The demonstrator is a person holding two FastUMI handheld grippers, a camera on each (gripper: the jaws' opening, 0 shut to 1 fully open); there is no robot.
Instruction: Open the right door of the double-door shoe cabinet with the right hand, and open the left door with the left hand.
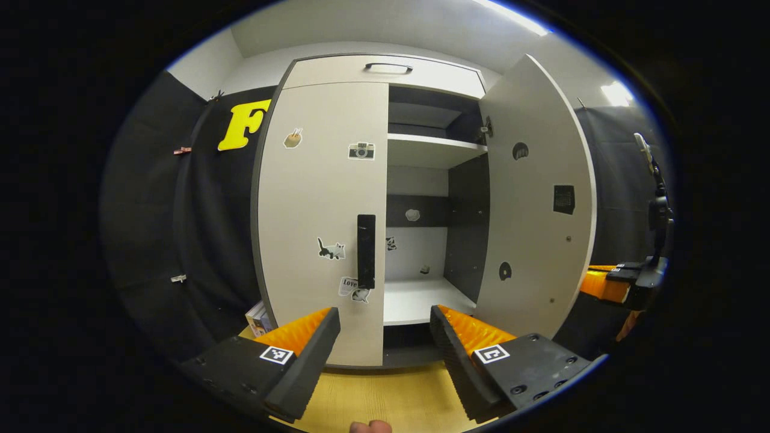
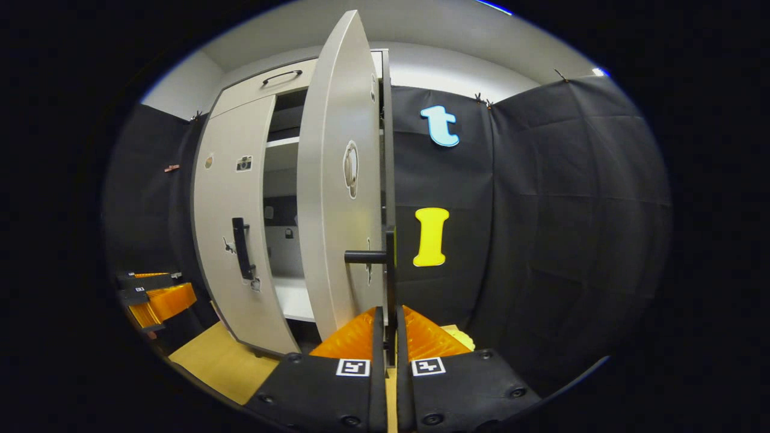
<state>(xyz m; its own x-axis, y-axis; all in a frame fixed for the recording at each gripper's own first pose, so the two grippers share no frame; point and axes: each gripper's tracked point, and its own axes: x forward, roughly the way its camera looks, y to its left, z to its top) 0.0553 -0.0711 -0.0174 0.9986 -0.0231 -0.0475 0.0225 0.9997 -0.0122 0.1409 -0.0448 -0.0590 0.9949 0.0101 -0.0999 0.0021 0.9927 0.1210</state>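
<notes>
The white shoe cabinet's left door (image 1: 319,210) is closed, and its black vertical handle (image 1: 366,251) stands at the door's right edge. My left gripper (image 1: 385,337) is open, a short way in front of that handle and slightly below it, with nothing between its orange fingers (image 1: 298,334). The right door (image 1: 535,198) is swung wide open, baring the shelves (image 1: 421,297). In the right gripper view that door (image 2: 337,198) is seen nearly edge-on. My right gripper (image 2: 390,332) is shut on its black handle (image 2: 390,264). The left door's handle (image 2: 240,248) and the left gripper (image 2: 156,300) appear farther left.
Above both doors is a flap with a black handle (image 1: 388,67). The cabinet stands on a yellow wooden floor (image 1: 385,397). A small box (image 1: 258,317) lies at the cabinet's lower left corner. Black cloth walls (image 2: 541,228) close in on both sides. The right gripper (image 1: 625,282) is beyond the open door.
</notes>
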